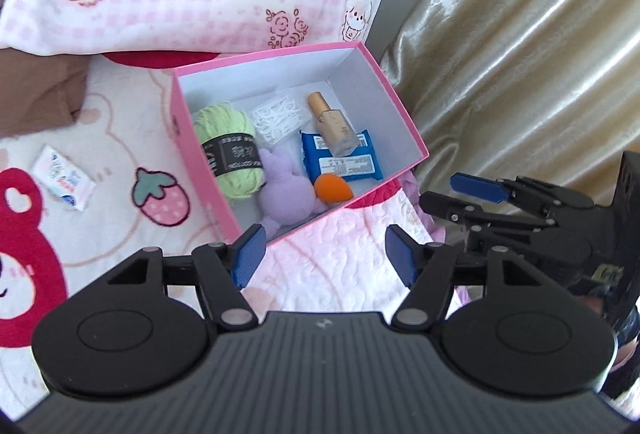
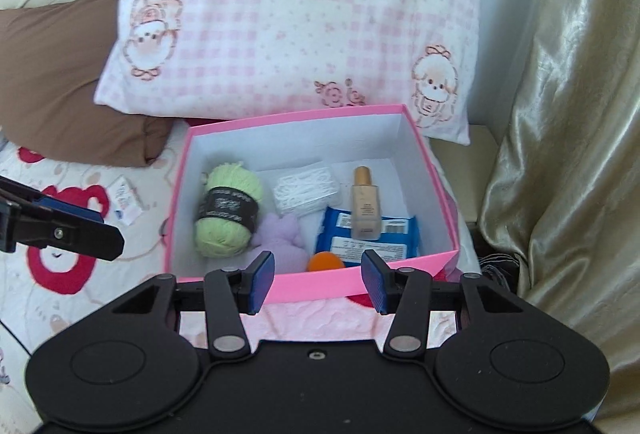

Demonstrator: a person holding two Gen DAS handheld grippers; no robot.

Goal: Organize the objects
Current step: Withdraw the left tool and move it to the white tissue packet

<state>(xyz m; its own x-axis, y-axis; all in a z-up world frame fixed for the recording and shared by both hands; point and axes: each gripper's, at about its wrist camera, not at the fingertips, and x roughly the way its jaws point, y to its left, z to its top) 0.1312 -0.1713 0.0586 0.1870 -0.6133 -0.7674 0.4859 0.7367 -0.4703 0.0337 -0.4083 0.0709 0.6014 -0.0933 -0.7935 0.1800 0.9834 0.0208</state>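
Box: the pink box (image 2: pixel 312 288) sits on the bed, already holding yarn, a plush, a bottle and a blue packet.
Stray: a small white packet (image 1: pixel 64 179) lies on the blanket left of the box, long axis slanting.
Left tongs (image 1: pixel 324 258): part open, empty; I'd judge them nearer the packet, which lies up-left of them.
Right tongs (image 2: pixel 318 282): part open, empty, at the box's near wall.

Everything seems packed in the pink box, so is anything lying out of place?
Yes: one small white packet lies loose on the blanket, left of the pink box, while the other items sit inside.
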